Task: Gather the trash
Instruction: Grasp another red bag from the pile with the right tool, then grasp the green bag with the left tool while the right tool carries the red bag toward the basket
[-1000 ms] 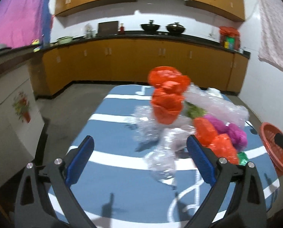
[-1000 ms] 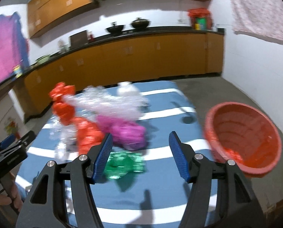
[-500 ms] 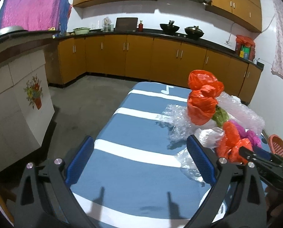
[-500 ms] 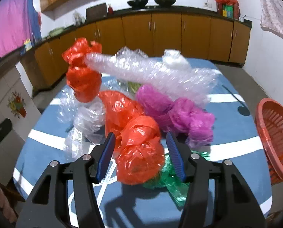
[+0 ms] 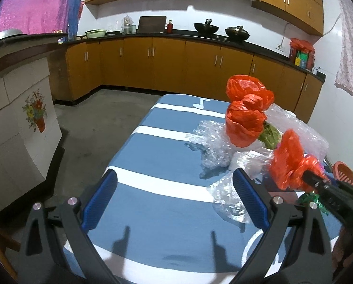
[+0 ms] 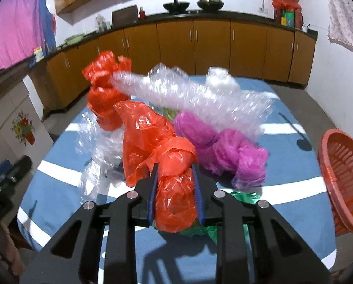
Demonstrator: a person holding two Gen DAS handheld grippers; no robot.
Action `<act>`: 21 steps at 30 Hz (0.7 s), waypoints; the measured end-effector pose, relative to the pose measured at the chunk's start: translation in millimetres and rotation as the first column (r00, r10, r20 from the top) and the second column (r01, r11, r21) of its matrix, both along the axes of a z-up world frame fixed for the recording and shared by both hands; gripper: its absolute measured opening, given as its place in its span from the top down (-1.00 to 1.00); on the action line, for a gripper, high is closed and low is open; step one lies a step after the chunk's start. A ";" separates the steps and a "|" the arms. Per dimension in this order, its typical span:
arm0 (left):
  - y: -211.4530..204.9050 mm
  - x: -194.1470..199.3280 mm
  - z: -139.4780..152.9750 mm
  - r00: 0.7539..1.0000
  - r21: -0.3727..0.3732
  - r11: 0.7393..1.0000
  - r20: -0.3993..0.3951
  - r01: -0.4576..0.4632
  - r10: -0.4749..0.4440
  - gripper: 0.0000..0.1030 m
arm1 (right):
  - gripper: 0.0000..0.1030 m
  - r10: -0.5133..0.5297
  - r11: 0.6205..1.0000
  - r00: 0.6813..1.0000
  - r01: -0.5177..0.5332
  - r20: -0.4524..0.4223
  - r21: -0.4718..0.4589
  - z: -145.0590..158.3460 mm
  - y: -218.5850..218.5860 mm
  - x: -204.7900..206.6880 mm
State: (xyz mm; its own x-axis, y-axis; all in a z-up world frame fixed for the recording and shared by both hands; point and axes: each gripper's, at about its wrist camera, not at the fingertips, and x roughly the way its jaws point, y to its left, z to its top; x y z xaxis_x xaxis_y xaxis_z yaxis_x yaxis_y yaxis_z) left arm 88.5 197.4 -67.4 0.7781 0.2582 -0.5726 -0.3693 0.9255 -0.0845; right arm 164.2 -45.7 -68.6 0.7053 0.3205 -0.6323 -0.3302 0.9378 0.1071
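Observation:
A heap of crumpled plastic trash lies on a blue table with white stripes. My right gripper is shut on an orange-red plastic bag at the near side of the heap; the bag also shows in the left wrist view. Beside it lie a magenta bag, clear bubble wrap, another red bag and a green wrapper. My left gripper is open and empty above the table's left part, left of the heap.
An orange-red basket stands at the table's right edge. Clear plastic film lies near my left gripper's right finger. Brown kitchen cabinets run along the back wall. A white tiled counter stands left of the table.
My right gripper moved forward to the heap and closed on the orange-red bag. My left gripper swung left and back, staying open.

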 end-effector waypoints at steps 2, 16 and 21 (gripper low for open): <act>-3.7 2.3 -0.6 1.000 -0.006 1.000 -0.002 0.008 -0.008 -0.87 | 0.49 -0.010 1.000 1.000 0.010 0.018 0.012 6.3 -6.7 -3.6; -56.9 25.7 -11.6 0.981 -0.024 0.981 -0.031 0.191 -0.192 -0.86 | 0.49 -0.218 0.973 0.971 0.208 0.095 0.104 34.3 -99.2 -30.1; -98.3 36.8 -14.2 0.948 -0.030 0.949 -0.035 0.315 -0.316 -0.85 | 0.49 -0.304 0.950 0.949 0.296 0.081 0.096 27.1 -128.0 -29.2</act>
